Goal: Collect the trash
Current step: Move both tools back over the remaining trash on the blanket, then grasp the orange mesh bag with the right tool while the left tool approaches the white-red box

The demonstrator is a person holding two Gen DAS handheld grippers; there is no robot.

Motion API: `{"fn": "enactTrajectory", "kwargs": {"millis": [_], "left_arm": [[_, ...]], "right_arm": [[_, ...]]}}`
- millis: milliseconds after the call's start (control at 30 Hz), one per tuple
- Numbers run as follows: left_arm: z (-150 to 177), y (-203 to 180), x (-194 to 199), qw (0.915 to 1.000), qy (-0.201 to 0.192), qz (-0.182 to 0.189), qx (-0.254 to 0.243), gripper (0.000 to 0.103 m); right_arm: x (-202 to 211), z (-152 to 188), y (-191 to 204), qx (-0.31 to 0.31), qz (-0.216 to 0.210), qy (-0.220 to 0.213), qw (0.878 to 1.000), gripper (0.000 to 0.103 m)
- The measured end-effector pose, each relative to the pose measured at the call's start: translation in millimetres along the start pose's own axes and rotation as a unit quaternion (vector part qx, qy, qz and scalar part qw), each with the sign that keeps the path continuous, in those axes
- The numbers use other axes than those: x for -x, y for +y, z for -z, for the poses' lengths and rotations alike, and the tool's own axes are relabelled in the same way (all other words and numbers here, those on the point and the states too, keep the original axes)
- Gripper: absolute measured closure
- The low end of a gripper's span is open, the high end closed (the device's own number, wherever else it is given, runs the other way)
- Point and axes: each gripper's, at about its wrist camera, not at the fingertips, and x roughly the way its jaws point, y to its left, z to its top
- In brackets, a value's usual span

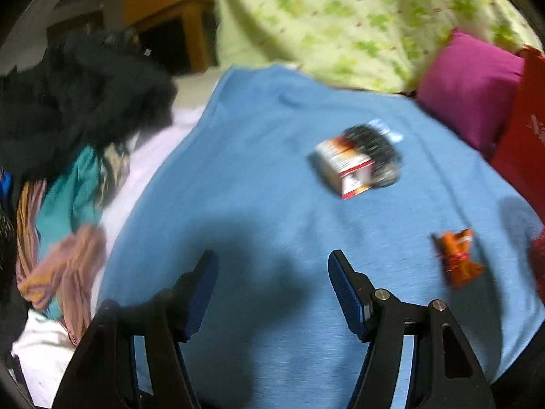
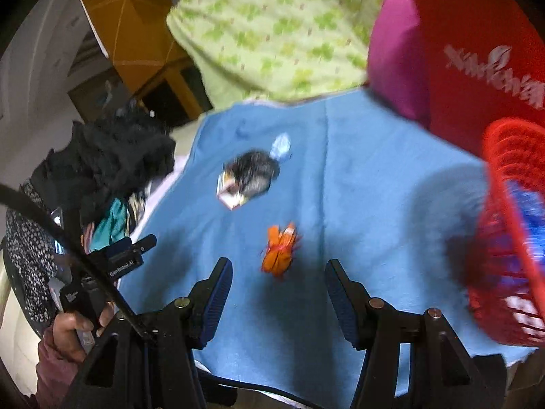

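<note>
1. Plainly, both tools hang over a blue cloth (image 1: 259,177) with their jaws apart and nothing between them; neither touches anything.
2. Left tool (image 1: 272,289): its dark blue pads (image 1: 344,293) stand about half spread, bare cloth showing in the gap.
3. From the left tool, a small red and white box (image 1: 344,170) lies ahead and a little to the right, touching a dark crumpled wrapper (image 1: 374,156) just beyond it. An orange wrapper (image 1: 458,259) lies nearer, off to the right of the right-hand finger, well apart from it.
4. Right tool (image 2: 277,289): also about half open and empty.
5. From the right tool, the orange wrapper (image 2: 281,252) sits just ahead of the gap between the fingers, close but not between them. The box (image 2: 231,197) and dark wrapper (image 2: 255,173) lie farther ahead and to the left, with a pale blue scrap (image 2: 282,145) just past them.
6. A red mesh basket (image 2: 511,238) stands to the right of the right tool, with a red bag (image 2: 477,68) behind it.
7. Left of the right tool, a hand (image 2: 73,327) grips the left tool's handle.
8. The pictures are blurred, so finer detail on the trash is unreadable.
</note>
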Motion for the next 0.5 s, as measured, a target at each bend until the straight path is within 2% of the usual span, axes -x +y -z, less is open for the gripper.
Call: {"fn": "enactTrajectory", "kwargs": {"millis": [100,367,467,500], "left_arm": [[-1,7,-17,0.9999,0.010,0.006,0.009,0.036],[-24,-7,-46,0.9991,0.000,0.042,0.010,0.036],[-41,-13,-64,0.9985,0.004,0.053,0.014,0.036],[-46,-16,-69,0.9984,0.005,0.055,0.011,0.036]], "right_arm": [[-36,-2,6,0.010,0.004,0.029,1.000,0.042],[-106,-12,2,0.013,0.012,0.074,0.997,0.042],[-123,-13,1,0.014,0.009,0.083,0.996,0.050],[-128,-12,-1,0.014,0.010,0.085,0.996,0.056]]}}
